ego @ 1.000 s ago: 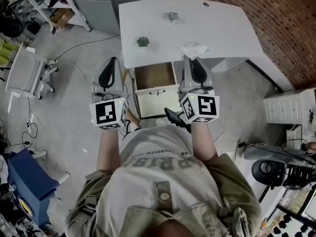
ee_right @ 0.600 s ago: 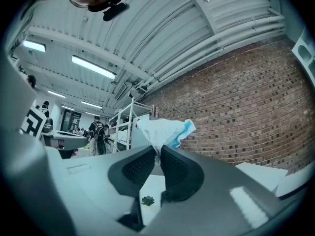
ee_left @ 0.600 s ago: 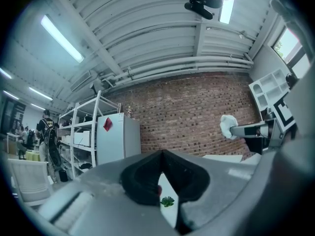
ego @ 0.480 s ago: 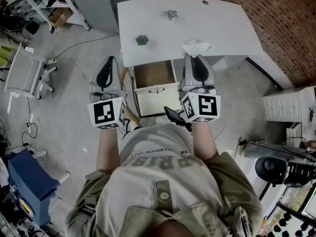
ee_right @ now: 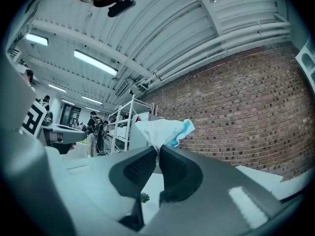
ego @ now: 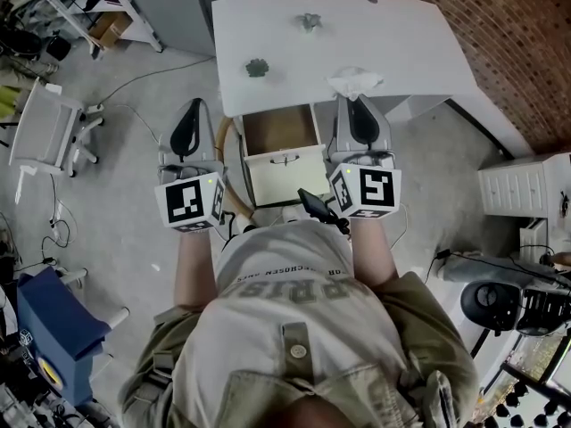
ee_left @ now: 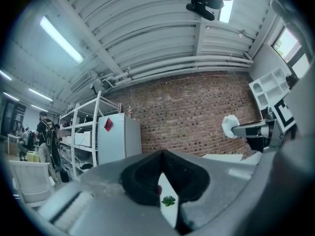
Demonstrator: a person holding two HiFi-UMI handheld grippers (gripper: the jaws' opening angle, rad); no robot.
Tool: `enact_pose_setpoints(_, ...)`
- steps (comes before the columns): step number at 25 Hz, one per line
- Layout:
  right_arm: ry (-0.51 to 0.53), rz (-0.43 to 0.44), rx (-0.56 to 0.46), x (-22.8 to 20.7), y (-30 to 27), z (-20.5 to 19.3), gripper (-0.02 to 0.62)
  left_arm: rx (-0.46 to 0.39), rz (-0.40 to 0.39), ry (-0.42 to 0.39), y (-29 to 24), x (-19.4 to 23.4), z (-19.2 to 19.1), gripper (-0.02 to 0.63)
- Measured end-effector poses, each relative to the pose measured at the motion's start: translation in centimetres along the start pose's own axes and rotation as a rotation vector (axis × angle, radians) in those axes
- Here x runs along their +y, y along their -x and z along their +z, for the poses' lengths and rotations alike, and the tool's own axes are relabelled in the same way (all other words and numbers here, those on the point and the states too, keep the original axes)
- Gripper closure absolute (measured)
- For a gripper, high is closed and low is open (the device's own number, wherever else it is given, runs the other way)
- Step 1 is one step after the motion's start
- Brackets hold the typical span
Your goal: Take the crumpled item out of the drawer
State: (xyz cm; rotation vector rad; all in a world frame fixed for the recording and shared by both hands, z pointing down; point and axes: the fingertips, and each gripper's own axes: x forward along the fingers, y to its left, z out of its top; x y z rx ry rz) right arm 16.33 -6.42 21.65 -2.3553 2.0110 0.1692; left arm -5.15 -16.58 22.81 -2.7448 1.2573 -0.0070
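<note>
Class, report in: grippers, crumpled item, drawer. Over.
Left gripper shut, empty. Right gripper jaws closing, crumpled item pinched between them, out of the drawer. Drawer open, nothing blocking.

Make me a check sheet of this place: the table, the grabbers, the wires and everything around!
Surface: white table, mostly bare.
Job's things: drawer open, looks empty; crumpled item out, by the table's front edge.
Clutter: small green thing and small grey thing on the table.
Grippers: left gripper shut, empty; right gripper jaws closing on the crumpled item.
Cables: cable on the floor, left of the table.
Surroundings: brick wall, white chair.
</note>
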Motion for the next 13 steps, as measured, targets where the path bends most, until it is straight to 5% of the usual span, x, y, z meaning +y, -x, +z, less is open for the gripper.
enact_pose_setpoints(13,0.008,-0.004,-0.009,0.0,0.3,0.4,0.571,0.008,0.033,0.023,0.7,1.4,-0.5,0.598)
